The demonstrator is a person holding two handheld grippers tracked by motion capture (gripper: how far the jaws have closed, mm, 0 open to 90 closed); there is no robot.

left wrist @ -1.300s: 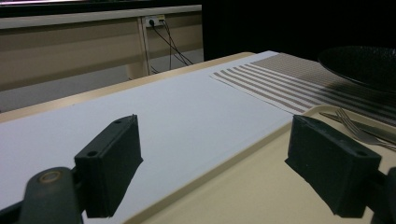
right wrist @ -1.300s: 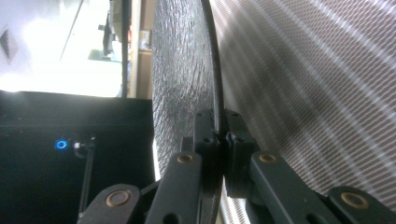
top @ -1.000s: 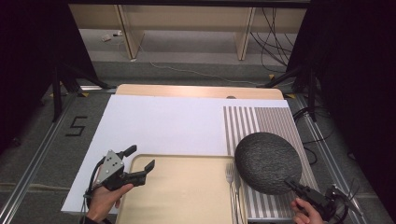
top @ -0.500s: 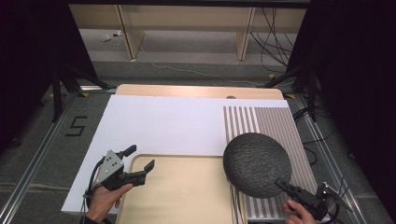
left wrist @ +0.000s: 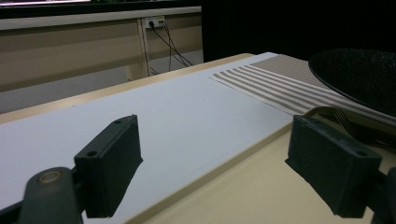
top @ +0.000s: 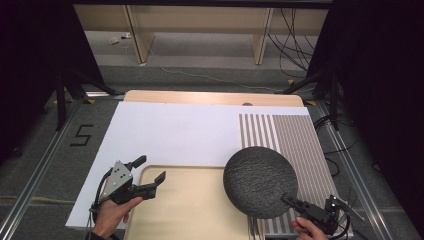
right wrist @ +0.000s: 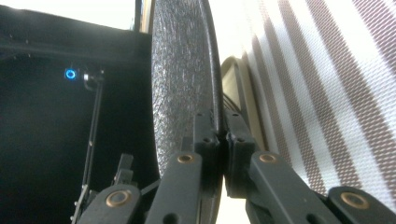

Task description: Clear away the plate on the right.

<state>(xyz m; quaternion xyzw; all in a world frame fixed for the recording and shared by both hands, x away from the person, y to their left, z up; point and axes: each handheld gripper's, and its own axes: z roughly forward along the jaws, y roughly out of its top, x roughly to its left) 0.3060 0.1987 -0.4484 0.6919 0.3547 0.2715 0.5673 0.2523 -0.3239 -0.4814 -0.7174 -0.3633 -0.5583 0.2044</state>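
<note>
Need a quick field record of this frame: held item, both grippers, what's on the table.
held item: dark speckled plate, gripped at its near rim, lifted over the tray's right edge
right gripper: shut on the plate rim
left gripper: open, nothing between its jaws, over the tray's left corner
tray: beige
striped placemat: right side
white sheet: under tray and placemat
fork: partly under the plate

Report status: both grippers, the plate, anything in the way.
Right gripper shut on dark plate rim, held above tray and striped mat. Left gripper open, empty, at tray corner. Fork lies under plate.
</note>
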